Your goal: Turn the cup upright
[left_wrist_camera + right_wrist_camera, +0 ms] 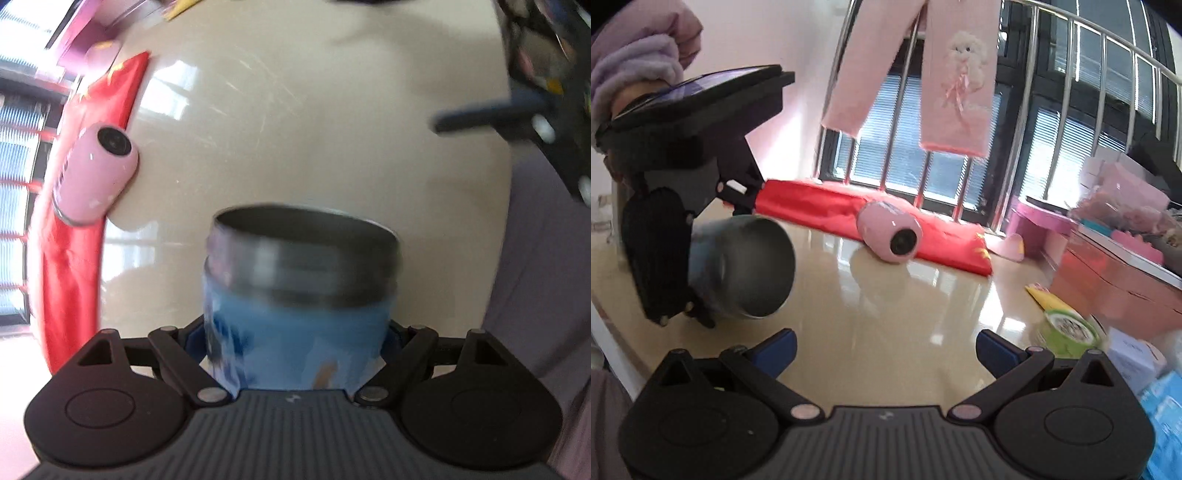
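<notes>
Pinching one cup (299, 295) in left gripper (295, 343) fingers, right gripper (886, 350) fingers spread, one pink bottle (890, 232)

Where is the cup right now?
The cup is clamped in the left gripper, held tilted above the table; in the right view it is at the left, mouth facing the pink bottle.

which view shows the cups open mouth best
The right wrist view: the cup, held off the table by the left gripper, lies tilted on its side there, so you look into its steel mouth. The left wrist view shows only the cup's blurred blue wall and rim edge.
</notes>
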`<act>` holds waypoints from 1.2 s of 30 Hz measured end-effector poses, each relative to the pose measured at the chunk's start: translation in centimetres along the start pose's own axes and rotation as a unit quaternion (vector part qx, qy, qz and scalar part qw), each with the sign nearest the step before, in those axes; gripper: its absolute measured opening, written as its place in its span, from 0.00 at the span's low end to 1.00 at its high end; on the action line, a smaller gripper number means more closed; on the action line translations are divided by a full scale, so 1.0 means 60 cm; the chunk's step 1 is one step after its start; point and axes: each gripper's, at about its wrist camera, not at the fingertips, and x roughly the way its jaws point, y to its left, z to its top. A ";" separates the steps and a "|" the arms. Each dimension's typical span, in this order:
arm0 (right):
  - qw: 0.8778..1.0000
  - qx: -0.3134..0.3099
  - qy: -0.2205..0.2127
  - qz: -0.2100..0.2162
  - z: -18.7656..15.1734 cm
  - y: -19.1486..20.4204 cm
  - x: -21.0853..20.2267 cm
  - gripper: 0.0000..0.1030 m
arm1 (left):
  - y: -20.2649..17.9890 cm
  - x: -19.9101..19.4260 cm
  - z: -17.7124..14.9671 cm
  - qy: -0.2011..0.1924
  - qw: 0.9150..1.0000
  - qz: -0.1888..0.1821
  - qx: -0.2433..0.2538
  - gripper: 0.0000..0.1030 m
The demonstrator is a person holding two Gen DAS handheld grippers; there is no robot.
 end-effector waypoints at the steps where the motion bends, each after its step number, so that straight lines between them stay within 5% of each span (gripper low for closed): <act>1: 1.000 0.004 0.005 0.001 0.001 -0.003 -0.004 1.00 | 0.000 0.003 0.001 0.003 1.000 -0.008 -0.012 0.83; 7: 1.000 0.012 0.010 -0.011 0.000 -0.013 -0.023 1.00 | 0.016 0.005 0.001 0.004 0.994 -0.047 -0.103 0.83; 13: 1.000 0.013 0.013 -0.008 0.000 -0.009 -0.019 1.00 | 0.017 0.002 0.001 -0.002 0.992 -0.037 -0.124 0.85; 17: 1.000 0.020 0.022 -0.004 0.002 -0.005 -0.013 1.00 | 0.004 -0.030 -0.012 -0.039 0.991 -0.015 -0.129 1.00; 23: 0.997 0.056 0.043 0.016 0.010 0.009 -0.010 1.00 | -0.007 -0.094 -0.059 -0.113 0.980 -0.010 -0.162 1.00; 30: 0.996 0.067 0.056 0.009 0.041 0.050 -0.021 1.00 | -0.031 -0.169 -0.150 -0.210 0.951 0.028 -0.225 1.00; 36: 0.994 0.084 0.075 -0.011 0.077 0.101 -0.029 1.00 | -0.055 -0.195 -0.239 -0.291 0.905 0.045 -0.306 1.00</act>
